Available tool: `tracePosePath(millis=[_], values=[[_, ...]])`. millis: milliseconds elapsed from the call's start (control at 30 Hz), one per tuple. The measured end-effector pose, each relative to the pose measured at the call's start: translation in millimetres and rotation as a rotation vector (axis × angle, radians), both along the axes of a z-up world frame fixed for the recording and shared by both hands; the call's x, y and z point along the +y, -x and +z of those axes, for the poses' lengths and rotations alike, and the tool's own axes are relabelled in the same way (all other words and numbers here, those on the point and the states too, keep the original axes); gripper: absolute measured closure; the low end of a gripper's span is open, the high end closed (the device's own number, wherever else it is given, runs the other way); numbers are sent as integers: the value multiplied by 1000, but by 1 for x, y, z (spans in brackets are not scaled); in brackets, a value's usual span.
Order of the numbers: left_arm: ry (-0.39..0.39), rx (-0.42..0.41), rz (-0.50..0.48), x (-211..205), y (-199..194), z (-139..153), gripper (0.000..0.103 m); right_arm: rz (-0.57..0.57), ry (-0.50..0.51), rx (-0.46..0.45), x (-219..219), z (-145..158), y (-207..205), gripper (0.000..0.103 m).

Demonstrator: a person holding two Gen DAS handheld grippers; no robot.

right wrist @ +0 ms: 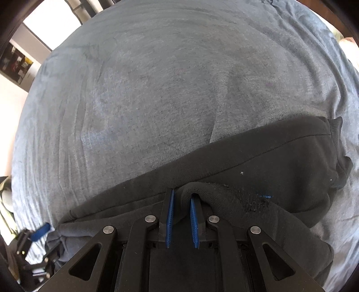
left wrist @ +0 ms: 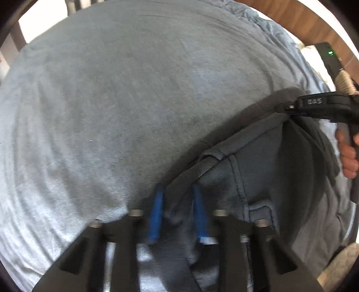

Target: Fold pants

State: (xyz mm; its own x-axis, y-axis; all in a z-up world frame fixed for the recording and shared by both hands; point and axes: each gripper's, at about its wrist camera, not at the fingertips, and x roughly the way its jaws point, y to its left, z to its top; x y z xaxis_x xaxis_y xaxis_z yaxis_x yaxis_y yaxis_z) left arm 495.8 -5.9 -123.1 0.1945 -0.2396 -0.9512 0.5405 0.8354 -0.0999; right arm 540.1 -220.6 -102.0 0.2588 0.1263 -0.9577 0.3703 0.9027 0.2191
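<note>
Dark grey pants (left wrist: 258,161) lie bunched on a blue-grey blanket (left wrist: 123,101), their lighter inside and a pocket showing in the left wrist view. My left gripper (left wrist: 177,191) points down at the near edge of the cloth, and its blue pads (left wrist: 156,215) pinch a fold of it. The right gripper (left wrist: 289,107) grips the pants' edge farther right, with a hand (left wrist: 347,155) on its handle. In the right wrist view the pants (right wrist: 269,157) stretch across the blanket (right wrist: 157,89). There my right gripper (right wrist: 182,194) is shut on a raised fold, and the left gripper (right wrist: 43,230) holds the cloth at lower left.
The blanket spreads wide beyond the pants in both views, with soft creases on the left. A wooden surface (left wrist: 303,20) curves past the blanket's far right edge. A dark frame and a bright wall (right wrist: 42,20) stand beyond the upper left.
</note>
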Motion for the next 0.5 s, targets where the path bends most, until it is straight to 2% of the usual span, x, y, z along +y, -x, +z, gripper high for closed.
tracePosePath(millis=[167, 300, 500], values=[[7, -89, 56, 5, 9, 26, 86, -30, -31, -43, -5, 14, 5, 88], [-13, -80, 105, 14, 4, 8, 86, -10, -27, -73, -2, 19, -3, 88], [-51, -115, 156, 3, 2, -11, 85, 47, -21, -32, 3, -3, -22, 88]])
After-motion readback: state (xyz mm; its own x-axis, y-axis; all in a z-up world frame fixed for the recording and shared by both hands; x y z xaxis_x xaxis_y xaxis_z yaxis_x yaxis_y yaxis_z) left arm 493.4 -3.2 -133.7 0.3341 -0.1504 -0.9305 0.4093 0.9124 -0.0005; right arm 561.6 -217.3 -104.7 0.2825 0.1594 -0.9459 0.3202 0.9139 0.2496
